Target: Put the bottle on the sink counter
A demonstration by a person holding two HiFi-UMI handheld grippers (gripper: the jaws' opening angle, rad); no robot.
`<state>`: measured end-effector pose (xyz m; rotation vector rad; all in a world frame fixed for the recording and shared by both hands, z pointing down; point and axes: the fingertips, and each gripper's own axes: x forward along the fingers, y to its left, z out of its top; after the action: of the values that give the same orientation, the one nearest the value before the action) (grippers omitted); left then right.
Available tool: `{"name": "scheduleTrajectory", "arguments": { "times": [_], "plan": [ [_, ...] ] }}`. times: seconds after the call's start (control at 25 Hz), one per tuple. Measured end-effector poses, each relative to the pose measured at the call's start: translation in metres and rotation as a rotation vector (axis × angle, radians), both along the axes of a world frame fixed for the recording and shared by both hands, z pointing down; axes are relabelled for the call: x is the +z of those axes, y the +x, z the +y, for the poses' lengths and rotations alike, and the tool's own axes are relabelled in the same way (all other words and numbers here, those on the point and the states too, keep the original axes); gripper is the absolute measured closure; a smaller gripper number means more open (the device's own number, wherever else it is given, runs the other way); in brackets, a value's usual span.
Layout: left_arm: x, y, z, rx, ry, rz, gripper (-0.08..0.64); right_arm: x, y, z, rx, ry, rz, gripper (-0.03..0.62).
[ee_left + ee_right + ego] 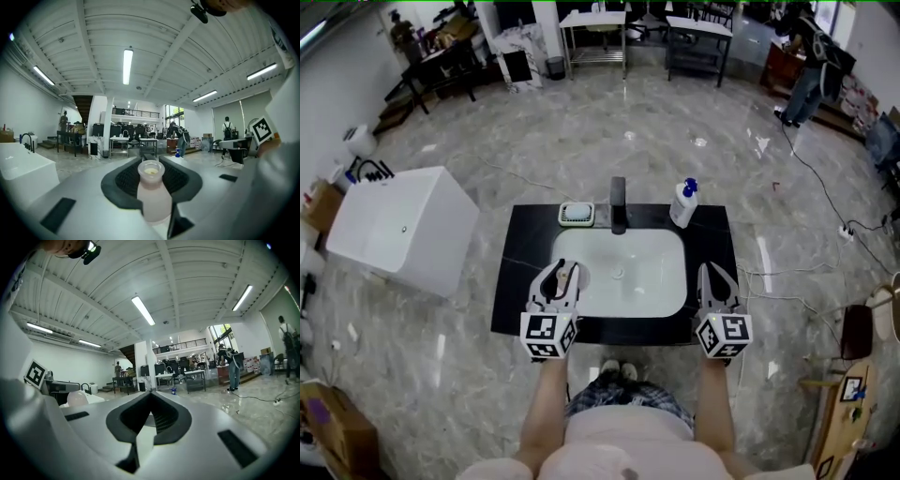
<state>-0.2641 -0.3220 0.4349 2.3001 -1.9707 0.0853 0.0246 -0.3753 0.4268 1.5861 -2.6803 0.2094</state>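
Your left gripper [560,274] has its jaws clenched on the bottle [152,193], a pale, frosted one with no cap on its mouth. In the left gripper view the dark pads [183,180] sit against both of its sides, and its open mouth shows at the upper end. Whether it stands upright or leans cannot be told from that view. In the head view the bottle is only a pale strip between the jaws.

Seen from your head, the left gripper shows over the front left part of the black bench [514,286], at the left rim of the white basin [623,272]. The bottle is in the jaws, not set down on the bench.

Your right gripper [715,277] shows over the front right part of the bench, just right of the basin. Its jaws are closed together with nothing between them (the tips meet in a point in the right gripper view).

At the back of the bench, the dark faucet [618,204] stands behind the basin. A soap dish [577,214] lies just to its left, and a white blue-capped dispenser [683,203] stands to its right. A white tub [403,230] stands on the floor, well to the left of the bench.
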Motion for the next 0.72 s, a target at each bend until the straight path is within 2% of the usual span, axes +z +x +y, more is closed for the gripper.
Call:
{"name": "scheduleTrajectory", "arguments": {
  "times": [0.28, 0.72],
  "plan": [
    [0.021, 0.051, -0.055, 0.141, -0.012, 0.007, 0.430, 0.026, 0.023, -0.029, 0.079, -0.022, 0.004, 0.577],
    [0.062, 0.181, -0.116, 0.424, -0.036, 0.043, 0.430, 0.061, 0.104, -0.035, 0.269, -0.050, 0.030, 0.577]
  ]
}}
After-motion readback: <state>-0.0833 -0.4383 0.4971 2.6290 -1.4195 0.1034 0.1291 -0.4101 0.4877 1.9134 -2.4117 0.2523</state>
